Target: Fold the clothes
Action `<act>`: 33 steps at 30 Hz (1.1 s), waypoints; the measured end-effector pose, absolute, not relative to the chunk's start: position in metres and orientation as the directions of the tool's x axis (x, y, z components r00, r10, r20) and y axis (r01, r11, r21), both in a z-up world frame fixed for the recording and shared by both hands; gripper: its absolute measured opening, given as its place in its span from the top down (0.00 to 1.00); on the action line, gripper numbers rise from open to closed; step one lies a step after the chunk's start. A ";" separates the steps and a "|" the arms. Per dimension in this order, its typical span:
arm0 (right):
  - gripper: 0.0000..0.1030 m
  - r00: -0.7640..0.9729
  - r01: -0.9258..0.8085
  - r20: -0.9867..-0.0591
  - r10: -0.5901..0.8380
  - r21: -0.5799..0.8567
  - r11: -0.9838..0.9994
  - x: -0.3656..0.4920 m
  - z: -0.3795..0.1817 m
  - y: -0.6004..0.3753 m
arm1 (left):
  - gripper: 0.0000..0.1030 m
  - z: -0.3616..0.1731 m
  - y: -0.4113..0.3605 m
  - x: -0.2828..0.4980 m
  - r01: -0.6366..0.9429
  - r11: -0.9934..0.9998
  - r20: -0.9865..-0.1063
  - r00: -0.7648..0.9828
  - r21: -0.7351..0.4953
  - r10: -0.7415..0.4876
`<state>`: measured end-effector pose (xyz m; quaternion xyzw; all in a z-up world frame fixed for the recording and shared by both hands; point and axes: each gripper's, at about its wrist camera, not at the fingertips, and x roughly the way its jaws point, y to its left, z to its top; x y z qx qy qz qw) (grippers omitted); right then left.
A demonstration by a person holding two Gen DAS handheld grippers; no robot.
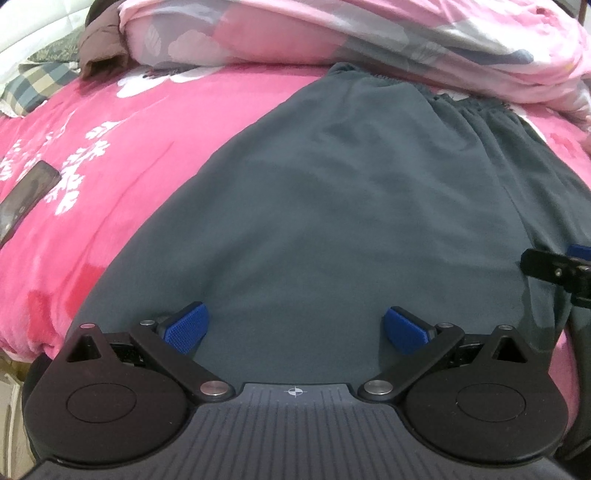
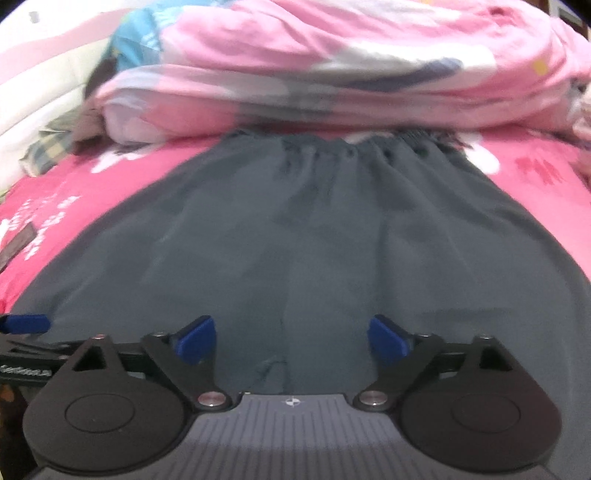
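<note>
A dark grey-green pair of shorts lies spread flat on a bright pink bedcover, its gathered waistband at the far end. My left gripper hovers over the near hem, its blue pads wide apart and nothing between them. In the right wrist view the same shorts fill the middle, waistband far. My right gripper stands open above the near edge by the crotch seam, gripping nothing. Each gripper's tip shows at the edge of the other's view.
A folded pink-and-grey quilt is piled beyond the waistband. A dark phone lies on the bedcover at the left. A brown garment and checked cloth sit at the far left.
</note>
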<state>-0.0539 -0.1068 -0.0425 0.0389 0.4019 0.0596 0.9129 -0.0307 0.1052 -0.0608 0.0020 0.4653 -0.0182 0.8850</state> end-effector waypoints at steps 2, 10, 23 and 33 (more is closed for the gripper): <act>0.03 0.655 -0.070 -0.744 0.131 0.113 0.991 -0.051 -0.046 -0.106 | 0.00 -0.061 0.104 -0.030 0.027 1.000 -0.827 0.562 -0.010 -0.024; 0.00 0.633 -0.053 -0.771 0.068 0.045 0.998 -0.044 -0.055 -0.096 | 0.00 -0.060 0.101 -0.028 0.006 1.000 -0.834 0.552 0.000 -0.003; 0.00 0.618 -0.030 -0.783 0.070 0.065 0.997 -0.042 -0.059 -0.099 | 0.00 -0.059 0.098 -0.028 -0.010 1.000 -0.835 0.550 0.017 0.020; 0.00 0.569 -0.044 -0.821 0.045 0.025 0.999 -0.036 -0.053 -0.094 | 0.00 -0.058 0.098 -0.029 -0.018 1.000 -0.831 0.556 0.016 0.023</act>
